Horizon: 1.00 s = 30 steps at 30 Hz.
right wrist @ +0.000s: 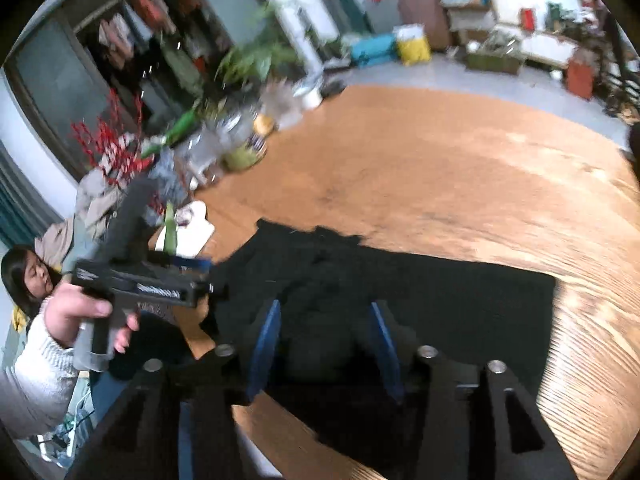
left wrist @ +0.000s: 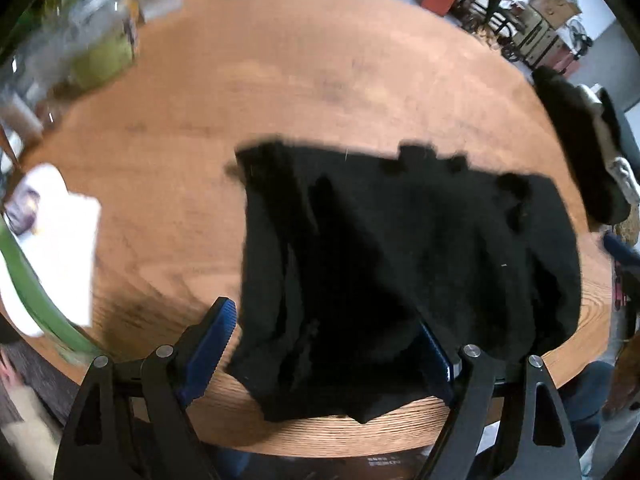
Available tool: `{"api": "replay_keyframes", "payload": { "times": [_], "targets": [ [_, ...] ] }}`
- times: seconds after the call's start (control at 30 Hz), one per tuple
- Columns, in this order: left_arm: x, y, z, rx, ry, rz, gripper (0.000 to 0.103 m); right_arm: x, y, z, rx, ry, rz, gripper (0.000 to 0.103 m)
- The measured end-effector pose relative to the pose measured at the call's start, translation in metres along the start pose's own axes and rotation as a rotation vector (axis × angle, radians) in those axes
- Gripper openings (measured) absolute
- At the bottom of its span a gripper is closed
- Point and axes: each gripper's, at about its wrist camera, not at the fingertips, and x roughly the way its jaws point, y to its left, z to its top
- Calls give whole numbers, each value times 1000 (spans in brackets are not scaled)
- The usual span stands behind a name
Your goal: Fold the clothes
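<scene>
A black garment [left wrist: 400, 248] lies crumpled on the round wooden table [left wrist: 280, 80], its near end hanging over the table's front edge. My left gripper [left wrist: 324, 316] points steeply down at it, open wide: the cloth fills the gap between the blue pads and drapes over the right one. In the right wrist view the same garment [right wrist: 440, 300] spreads flat under my right gripper [right wrist: 324, 308], which is open, its blue pads apart above a dark fold. A hand in a white sleeve holds the left gripper [right wrist: 206, 280] at the garment's left end.
Glass jars and bottles [left wrist: 100, 48] crowd the table's far left, with a plant and red berries [right wrist: 108, 140] behind them. A white cloth [left wrist: 60, 240] lies at the left edge. A dark pile of clothes [left wrist: 580, 148] sits at the right rim.
</scene>
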Motion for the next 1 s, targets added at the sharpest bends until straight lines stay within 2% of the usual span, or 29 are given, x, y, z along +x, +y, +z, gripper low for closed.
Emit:
{"api": "replay_keyframes", "payload": {
  "times": [0.03, 0.1, 0.17, 0.23, 0.3, 0.33, 0.4, 0.43, 0.47, 0.5, 0.6, 0.63, 0.67, 0.7, 0.77, 0.87, 0.97, 1.0],
  "targets": [
    [2, 2, 0, -15, 4, -5, 85, -13, -7, -5, 8, -32, -10, 66],
    [5, 5, -1, -43, 11, -13, 85, -27, -22, -13, 30, -75, -28, 66],
    [-10, 3, 1, -42, -6, 23, 85, -36, -41, -20, 66, -100, -56, 67],
    [-39, -5, 3, -27, -81, 77, 85, -39, -56, -25, 97, -107, -113, 68],
    [-71, -18, 2, -13, -204, 81, 85, -38, -67, -28, 136, -92, -160, 69],
    [-86, -29, 1, 3, -271, 65, 85, -40, -79, -31, 187, -73, -158, 69],
    [-85, -50, 1, 61, -302, 45, 86, -44, -93, -34, 262, -51, -118, 70],
    [-80, -60, 2, 90, -299, 46, 86, -46, -99, -35, 295, -41, -93, 70],
    [-68, -66, 3, 91, -262, 66, 86, -48, -105, -37, 329, -31, -68, 71],
    [-50, -70, 3, 80, -210, 62, 86, -49, -111, -38, 363, -20, -43, 73],
    [-6, -79, -6, 82, -73, 31, 86, -63, -115, -41, 378, -37, -58, 74],
    [15, -88, -14, 109, 4, 69, 90, -67, -115, -41, 374, -45, -65, 75],
    [27, -94, -18, 161, 8, 132, 97, -72, -115, -42, 371, -53, -71, 75],
    [30, -95, -18, 179, -13, 159, 103, -74, -115, -42, 370, -55, -76, 75],
    [32, -83, -11, 113, 10, 100, 103, -76, -116, -43, 366, -52, -84, 79],
    [20, -75, -9, 68, 25, 52, 102, -72, -114, -43, 356, -33, -88, 80],
    [-14, -74, -11, 35, -13, -50, 102, -70, -114, -43, 348, -20, -93, 80],
    [-29, -74, -10, 27, -48, -92, 102, -70, -114, -43, 351, -21, -96, 81]
  ]
}}
